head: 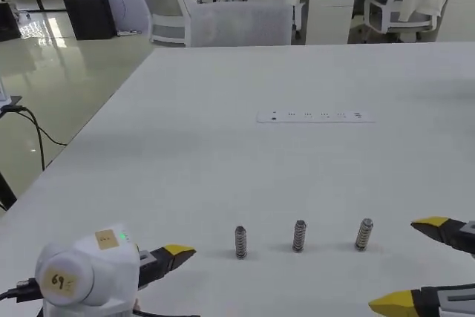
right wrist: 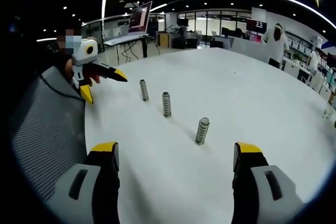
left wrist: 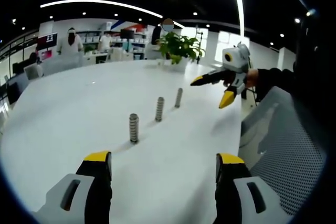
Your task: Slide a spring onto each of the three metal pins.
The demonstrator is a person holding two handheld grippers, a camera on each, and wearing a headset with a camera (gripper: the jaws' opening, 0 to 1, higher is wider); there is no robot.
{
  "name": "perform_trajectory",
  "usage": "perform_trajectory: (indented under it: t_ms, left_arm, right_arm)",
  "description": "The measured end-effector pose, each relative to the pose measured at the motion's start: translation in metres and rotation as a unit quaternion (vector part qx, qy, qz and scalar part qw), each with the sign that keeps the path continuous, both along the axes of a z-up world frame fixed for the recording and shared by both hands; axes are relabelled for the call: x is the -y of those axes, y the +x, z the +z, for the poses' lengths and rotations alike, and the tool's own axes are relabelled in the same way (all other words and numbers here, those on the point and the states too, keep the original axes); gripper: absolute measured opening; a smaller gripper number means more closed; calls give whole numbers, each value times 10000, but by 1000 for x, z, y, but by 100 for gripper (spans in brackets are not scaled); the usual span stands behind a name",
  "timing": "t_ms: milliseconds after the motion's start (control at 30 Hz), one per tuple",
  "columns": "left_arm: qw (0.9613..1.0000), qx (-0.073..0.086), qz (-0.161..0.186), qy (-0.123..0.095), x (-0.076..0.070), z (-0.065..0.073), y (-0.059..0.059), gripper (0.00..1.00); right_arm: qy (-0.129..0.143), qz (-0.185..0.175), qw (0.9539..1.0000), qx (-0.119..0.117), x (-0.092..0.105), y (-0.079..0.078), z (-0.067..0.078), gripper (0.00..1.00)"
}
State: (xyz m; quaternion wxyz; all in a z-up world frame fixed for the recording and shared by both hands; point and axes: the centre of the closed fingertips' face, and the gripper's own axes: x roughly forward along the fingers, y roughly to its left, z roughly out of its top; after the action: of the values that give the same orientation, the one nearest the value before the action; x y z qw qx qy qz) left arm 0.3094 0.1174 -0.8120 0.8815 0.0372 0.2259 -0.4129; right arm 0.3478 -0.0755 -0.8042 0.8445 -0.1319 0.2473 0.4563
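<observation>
Jaws wide on the left gripper [left wrist: 164, 157], nothing between them — the right gripper [right wrist: 176, 147] is spread wide and empty too. Between the 2, 3 pins [head: 299, 236] stand in a row on the table [head: 185, 154], each wearing a spring [head: 240, 242] — the rightmost leans slightly.

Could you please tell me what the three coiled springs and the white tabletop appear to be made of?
The three grey coiled springs look like bare metal wire: grey ribbed coils with dull glints. The white tabletop seems to be matte laminate or painted board: smooth, even, faintly reflective.
</observation>
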Motion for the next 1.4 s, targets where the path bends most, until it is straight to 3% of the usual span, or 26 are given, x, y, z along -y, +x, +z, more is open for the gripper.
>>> perform_trajectory:
  t_ms: [167,533,1400]
  left_arm:
    - [10000,-20,22,-5,0,0,0,80]
    - [10000,-43,43,-17,0,-1,0,84]
    - [10000,-80,43,-4,1,-2,-1,85]
  right_arm:
    - [57,56,9999,145,-2,1,2,92]
    - [254,-42,9994,219,-2,4,3,99]
    - [243,-35,9996,116,-2,2,-2,99]
